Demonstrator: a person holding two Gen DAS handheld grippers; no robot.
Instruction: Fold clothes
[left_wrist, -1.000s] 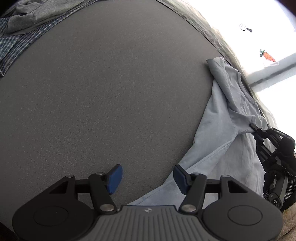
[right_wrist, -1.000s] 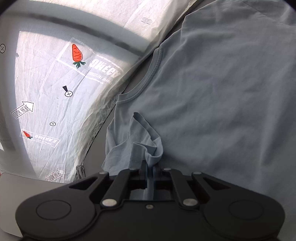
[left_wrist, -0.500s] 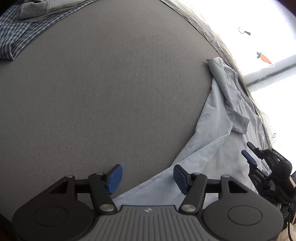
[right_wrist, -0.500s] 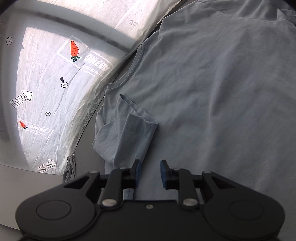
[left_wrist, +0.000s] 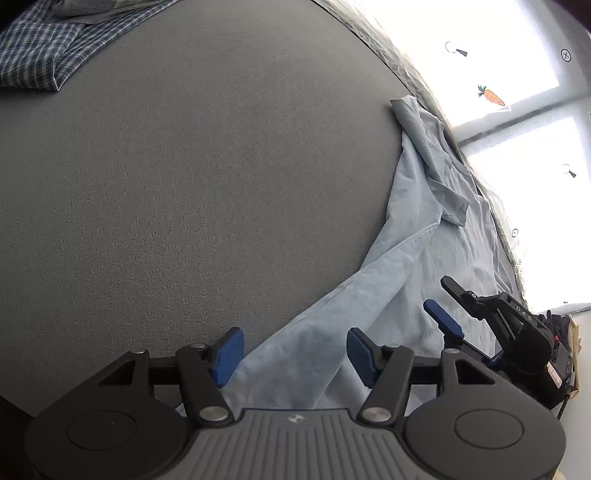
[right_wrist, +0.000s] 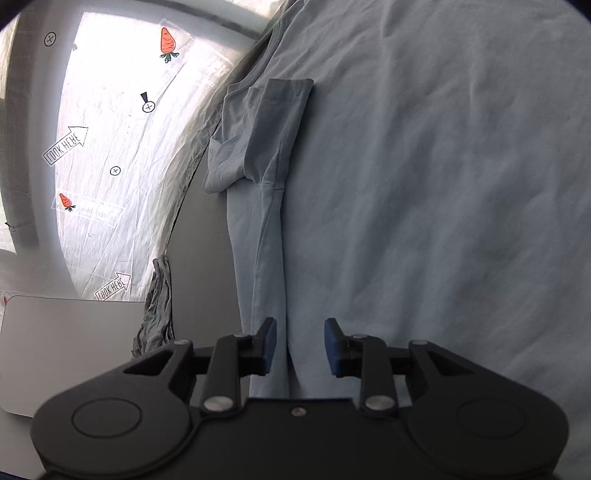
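Both our claws hang spread above the pale blue cotton T-shirt (right_wrist: 424, 184).
Right claw (right_wrist: 299, 347) straddles its folded side edge; left claw (left_wrist: 291, 354) its hem, on the grey worktop (left_wrist: 184, 166).

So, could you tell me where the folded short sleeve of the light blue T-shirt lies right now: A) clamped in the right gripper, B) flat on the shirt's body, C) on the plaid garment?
B: the sleeve lies flat on the light blue T-shirt, and the right gripper is open, clear of it.
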